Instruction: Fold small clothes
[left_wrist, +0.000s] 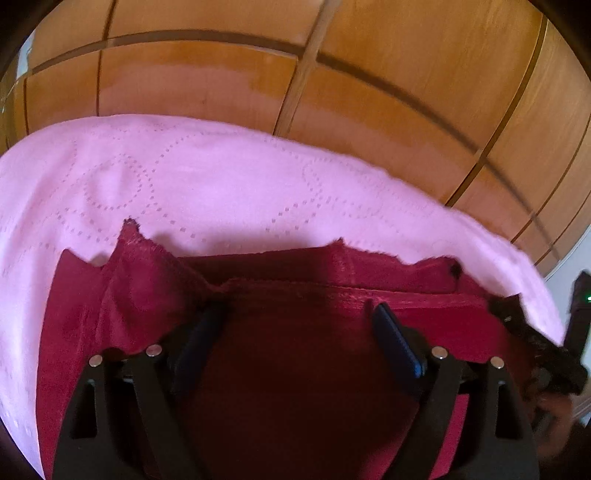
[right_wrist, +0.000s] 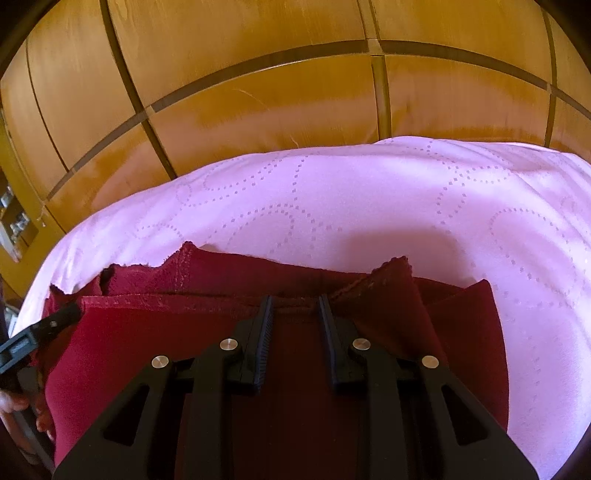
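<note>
A dark red cloth (left_wrist: 122, 295) lies folded in layers on a pink bedspread (left_wrist: 221, 184), its frayed corners sticking up at the far edge. My left gripper (left_wrist: 295, 314) hangs over the cloth's near layer, jaws wide apart, with nothing pinched between the pads. In the right wrist view the same red cloth (right_wrist: 147, 350) has its folded hem puckered between the narrow-set pads of my right gripper (right_wrist: 295, 301), which is shut on it. The right gripper's tip (left_wrist: 502, 310) shows at the cloth's right end, and the left gripper's finger (right_wrist: 70, 314) at its left end.
Wooden wardrobe doors (left_wrist: 369, 110) rise right behind the bed's far edge (right_wrist: 258, 92). The pink bedspread (right_wrist: 369, 203) spreads beyond and to the right of the cloth. A person's hand (right_wrist: 11, 406) shows at the lower left of the right wrist view.
</note>
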